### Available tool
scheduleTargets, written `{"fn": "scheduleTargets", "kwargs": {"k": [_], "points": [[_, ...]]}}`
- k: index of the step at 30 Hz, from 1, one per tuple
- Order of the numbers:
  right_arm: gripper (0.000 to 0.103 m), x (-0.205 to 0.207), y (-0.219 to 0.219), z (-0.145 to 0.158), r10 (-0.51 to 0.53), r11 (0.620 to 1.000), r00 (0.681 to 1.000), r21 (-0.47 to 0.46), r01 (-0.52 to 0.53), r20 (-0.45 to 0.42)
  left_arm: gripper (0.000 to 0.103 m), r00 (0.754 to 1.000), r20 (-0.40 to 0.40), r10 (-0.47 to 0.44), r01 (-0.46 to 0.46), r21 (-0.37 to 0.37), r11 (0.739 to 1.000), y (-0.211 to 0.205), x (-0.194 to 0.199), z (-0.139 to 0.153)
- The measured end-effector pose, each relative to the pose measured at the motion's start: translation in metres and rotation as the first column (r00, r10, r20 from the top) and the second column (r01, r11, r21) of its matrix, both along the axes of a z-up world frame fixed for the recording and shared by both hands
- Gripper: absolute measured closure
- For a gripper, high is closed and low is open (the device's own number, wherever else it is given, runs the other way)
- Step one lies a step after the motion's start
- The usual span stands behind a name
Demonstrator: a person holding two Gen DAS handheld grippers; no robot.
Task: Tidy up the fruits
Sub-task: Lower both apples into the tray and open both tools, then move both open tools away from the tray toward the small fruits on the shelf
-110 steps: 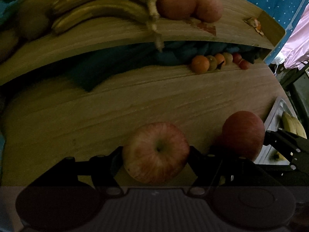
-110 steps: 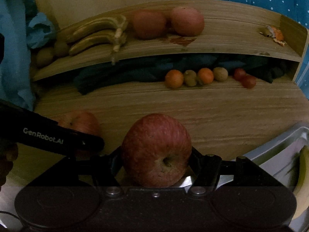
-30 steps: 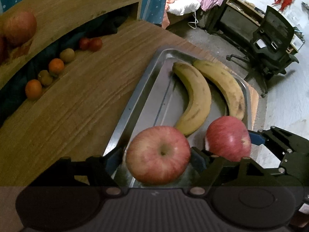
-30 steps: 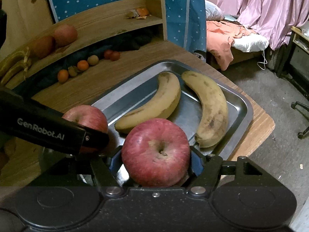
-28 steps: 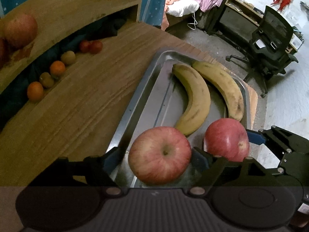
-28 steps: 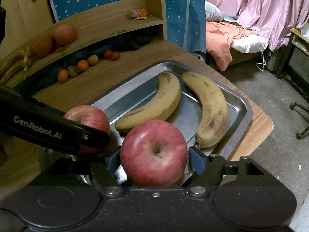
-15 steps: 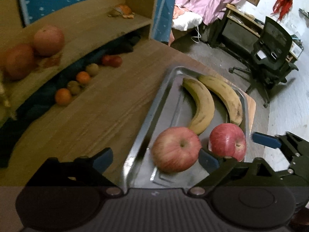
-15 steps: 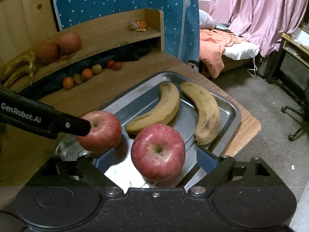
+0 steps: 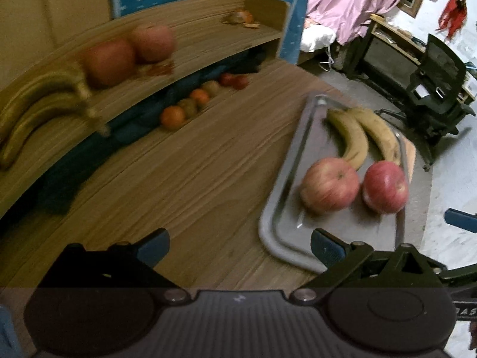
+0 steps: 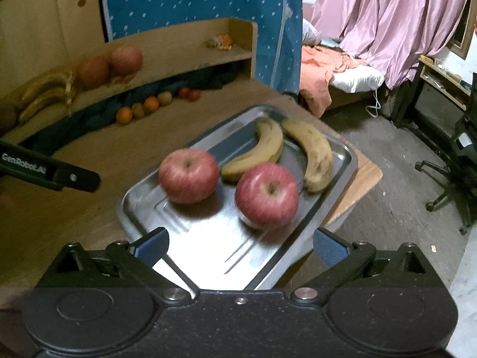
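Two red apples lie side by side on the steel tray (image 10: pixel 208 256): the paler apple (image 10: pixel 188 175) on the left and the darker apple (image 10: pixel 266 194) on the right. Behind them lie two bananas (image 10: pixel 313 152). The left wrist view shows the same tray (image 9: pixel 277 226) with the paler apple (image 9: pixel 329 183), the darker apple (image 9: pixel 385 186) and the bananas (image 9: pixel 351 137). My left gripper (image 9: pixel 240 246) is open over the wooden table, left of the tray. My right gripper (image 10: pixel 241 243) is open above the tray's near end, behind the apples.
A wooden shelf (image 9: pixel 184 59) at the back carries two more apples (image 9: pixel 128 52) and bananas (image 9: pixel 44 104). Small oranges and other small fruit (image 9: pixel 190 106) line the table under it. The tray sits near the table's right edge; beyond are the floor and an office chair (image 9: pixel 435 89).
Both grippers have opened and let go of their apples, which now rest on the tray. Both grippers have drawn back and up, the left one swinging left over the table.
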State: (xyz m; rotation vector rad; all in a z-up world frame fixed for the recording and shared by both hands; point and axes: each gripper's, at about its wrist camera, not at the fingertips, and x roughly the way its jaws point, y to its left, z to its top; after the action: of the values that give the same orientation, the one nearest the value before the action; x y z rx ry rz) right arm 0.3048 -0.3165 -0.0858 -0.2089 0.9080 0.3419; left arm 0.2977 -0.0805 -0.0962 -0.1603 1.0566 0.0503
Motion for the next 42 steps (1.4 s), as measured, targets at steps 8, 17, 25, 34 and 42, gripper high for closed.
{"fn": "scheduleTargets", "kwargs": {"k": [8,17,25,34,42], "points": [[0.001,-0.025,0.025,0.001,0.067,0.998,0.996,0.011,-0.067,-0.057,0.000,0.993,-0.036,0.109,-0.110,-0.009,0.994,0.047,-0.039,-0.004],[0.001,-0.032,0.070,0.006,0.218,0.976,0.975,0.023,-0.218,-0.044,0.000,0.968,-0.050,0.246,-0.245,0.023,0.969,0.086,-0.066,0.000],[0.001,-0.031,0.101,0.012,0.325,0.946,0.945,0.025,-0.324,-0.021,0.000,0.939,-0.054,0.341,-0.339,0.038,0.940,0.113,-0.087,0.001],[0.001,-0.016,0.117,0.015,0.405,0.914,0.914,0.013,-0.405,0.007,0.000,0.913,-0.045,0.406,-0.405,0.026,0.914,0.125,-0.092,0.006],[0.001,0.010,0.125,0.013,0.458,0.889,0.889,0.009,-0.458,0.019,0.000,0.896,-0.056,0.441,-0.442,0.007,0.897,0.126,-0.078,0.006]]}}
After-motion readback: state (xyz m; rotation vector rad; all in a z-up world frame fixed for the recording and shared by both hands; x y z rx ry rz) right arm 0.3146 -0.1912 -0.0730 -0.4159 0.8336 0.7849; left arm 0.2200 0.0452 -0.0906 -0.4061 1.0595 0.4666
